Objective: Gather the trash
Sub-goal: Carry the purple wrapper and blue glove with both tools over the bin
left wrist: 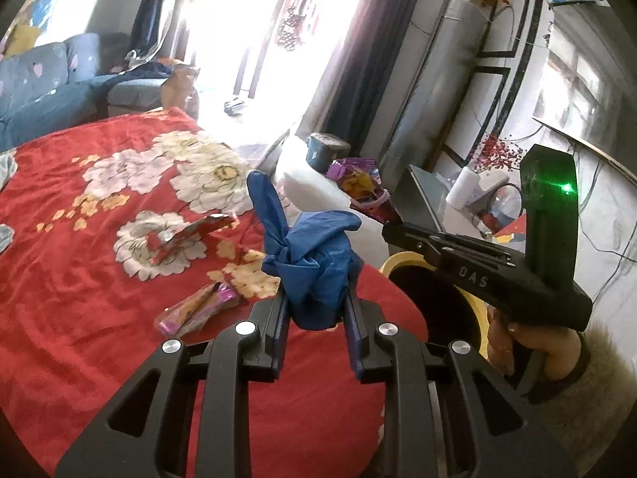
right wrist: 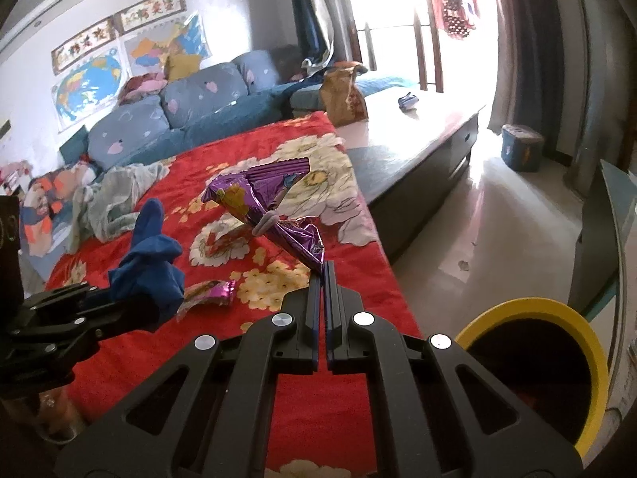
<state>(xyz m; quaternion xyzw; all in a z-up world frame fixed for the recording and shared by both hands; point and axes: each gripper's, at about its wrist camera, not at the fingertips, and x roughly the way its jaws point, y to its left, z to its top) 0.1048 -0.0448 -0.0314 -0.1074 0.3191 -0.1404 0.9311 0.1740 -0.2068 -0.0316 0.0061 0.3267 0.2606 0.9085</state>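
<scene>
Black linkage arms fill the bottom of both wrist views. Between the closed-in jaws of the left gripper (left wrist: 316, 306) sits a knotted blue glove (left wrist: 314, 263), pinched on both sides and lifted above the red floral blanket (left wrist: 71, 279); the same glove (right wrist: 153, 267) shows at the left of the right wrist view, sticking up from that gripper. The right gripper (right wrist: 322, 275) has its jaws pressed almost together on the lower tip of a purple foil snack bag (right wrist: 270, 203), which hangs crumpled in the air over the blanket edge; from the left wrist view that bag (left wrist: 362, 187) shows beyond the right gripper's nose. Two more wrappers lie on the blanket: a small purple and orange one (left wrist: 199, 308) near the left gripper, and a red foil one (left wrist: 187, 235) farther back on a white flower. A yellow-rimmed bin (right wrist: 557, 314) stands beside the bed, just to the right of the right gripper, its dark mouth open upward.
</scene>
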